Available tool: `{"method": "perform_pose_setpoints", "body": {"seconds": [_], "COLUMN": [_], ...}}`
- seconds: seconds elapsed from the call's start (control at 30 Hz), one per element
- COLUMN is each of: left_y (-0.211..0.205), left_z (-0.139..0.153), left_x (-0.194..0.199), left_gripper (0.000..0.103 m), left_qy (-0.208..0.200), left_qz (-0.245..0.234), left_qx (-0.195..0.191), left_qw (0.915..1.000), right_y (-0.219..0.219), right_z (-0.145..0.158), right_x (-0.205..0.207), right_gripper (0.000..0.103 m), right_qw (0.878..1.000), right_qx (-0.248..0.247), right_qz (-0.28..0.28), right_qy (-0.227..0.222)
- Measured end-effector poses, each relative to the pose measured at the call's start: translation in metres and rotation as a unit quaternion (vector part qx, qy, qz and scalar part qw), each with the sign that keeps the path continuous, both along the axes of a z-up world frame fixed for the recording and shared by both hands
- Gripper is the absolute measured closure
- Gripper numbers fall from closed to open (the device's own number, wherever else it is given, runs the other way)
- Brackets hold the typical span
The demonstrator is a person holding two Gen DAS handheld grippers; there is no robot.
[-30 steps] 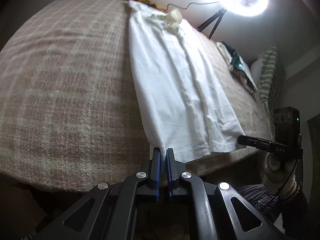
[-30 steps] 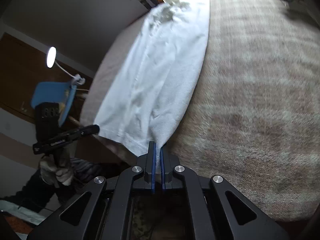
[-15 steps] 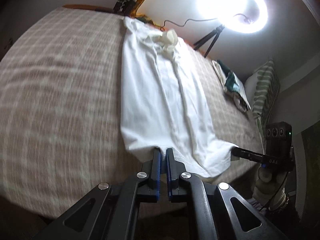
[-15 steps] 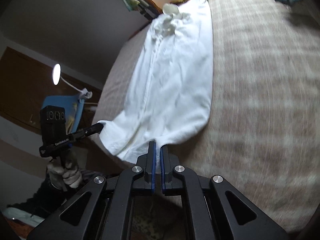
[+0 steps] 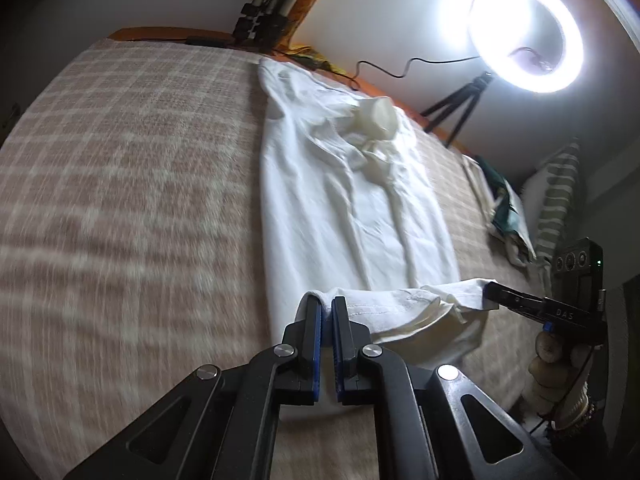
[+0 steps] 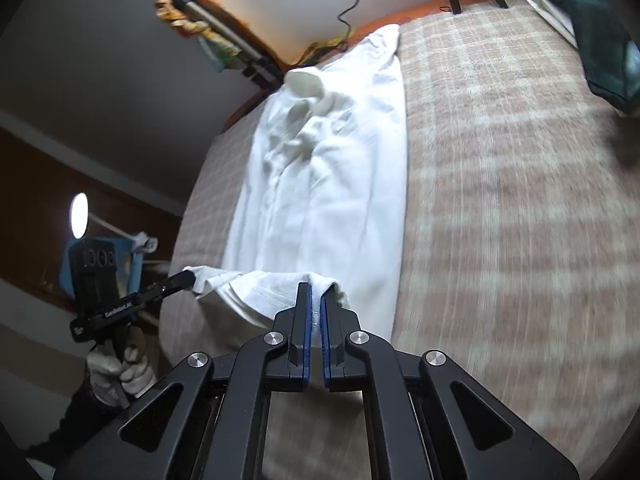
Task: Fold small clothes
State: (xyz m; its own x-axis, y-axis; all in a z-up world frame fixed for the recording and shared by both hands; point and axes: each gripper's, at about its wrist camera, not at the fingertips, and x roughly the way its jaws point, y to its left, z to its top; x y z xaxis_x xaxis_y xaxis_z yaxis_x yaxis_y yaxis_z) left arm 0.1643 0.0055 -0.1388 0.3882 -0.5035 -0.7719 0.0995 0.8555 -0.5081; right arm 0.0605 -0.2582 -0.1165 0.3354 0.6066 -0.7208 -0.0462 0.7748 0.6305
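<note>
A white shirt (image 5: 344,208) lies lengthwise on a bed with a plaid blanket (image 5: 132,184), collar at the far end; it also shows in the right wrist view (image 6: 328,184). My left gripper (image 5: 327,304) is shut on the left corner of the shirt's bottom hem. My right gripper (image 6: 316,292) is shut on the right hem corner; it also shows at the right of the left wrist view (image 5: 490,293). The hem is lifted off the blanket between the two grippers and carried over the shirt's lower part. The left gripper shows in the right wrist view (image 6: 188,280).
A lit ring light on a tripod (image 5: 524,36) stands past the bed's far right side. Folded dark green and white clothes (image 6: 592,28) and a striped pillow (image 5: 556,200) lie at the bed's right. A wooden headboard edge (image 5: 168,34) runs along the far end.
Both grippers have lifted the hem and carried it forward toward the collar. The hem, which hung at the bed's near edge, now folds over the lower part of the shirt.
</note>
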Motion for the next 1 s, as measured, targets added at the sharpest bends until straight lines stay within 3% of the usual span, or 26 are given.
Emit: {"method": "perform_pose_setpoints", "body": {"seconds": [0.23, 0.3, 0.33, 0.37, 0.4, 0.5, 0.57, 0.73, 0.9, 1.0], "left_y": [-0.003, -0.004, -0.004, -0.003, -0.002, 0.0, -0.003, -0.028, -0.044, -0.044], "left_z": [-0.02, -0.019, -0.017, -0.011, -0.006, 0.014, 0.021, 0.007, -0.012, -0.006], "left_x": [0.024, 0.027, 0.028, 0.026, 0.025, 0.012, 0.003, -0.013, -0.001, 0.004], "left_gripper": [0.099, 0.074, 0.057, 0.049, 0.049, 0.051, 0.064, 0.072, 0.073, 0.07], "left_qy": [0.006, 0.005, 0.0, -0.011, -0.02, -0.06, -0.073, -0.057, -0.037, -0.062], "left_qz": [0.0, -0.006, -0.008, -0.006, -0.005, -0.014, -0.032, -0.104, -0.111, -0.101], "left_qx": [0.012, 0.011, 0.013, 0.022, 0.027, 0.045, 0.056, 0.081, 0.094, 0.124], "left_qw": [0.9999, 0.9999, 0.9999, 0.9997, 0.9994, 0.9971, 0.9952, 0.9896, 0.9887, 0.9852], "right_y": [-0.001, -0.003, -0.003, -0.003, -0.003, 0.0, 0.007, 0.042, 0.058, 0.059], "right_z": [-0.021, -0.021, -0.019, -0.015, -0.011, 0.01, 0.017, 0.002, -0.016, -0.003], "right_x": [0.021, 0.022, 0.022, 0.021, 0.02, 0.007, 0.0, -0.007, 0.004, 0.007], "right_gripper": [0.1, 0.099, 0.098, 0.095, 0.088, 0.086, 0.086, 0.086, 0.086, 0.086], "right_qw": [1.0, 1.0, 0.999, 0.999, 0.999, 0.997, 0.996, 0.99, 0.988, 0.979], "right_qx": [-0.009, -0.015, -0.025, -0.042, -0.051, -0.071, -0.058, -0.06, -0.075, -0.144], "right_qz": [-0.009, -0.01, -0.008, -0.007, -0.004, 0.018, 0.049, 0.124, 0.13, 0.12], "right_qy": [0.02, 0.022, 0.023, 0.018, 0.011, -0.031, -0.047, -0.041, -0.03, -0.078]}}
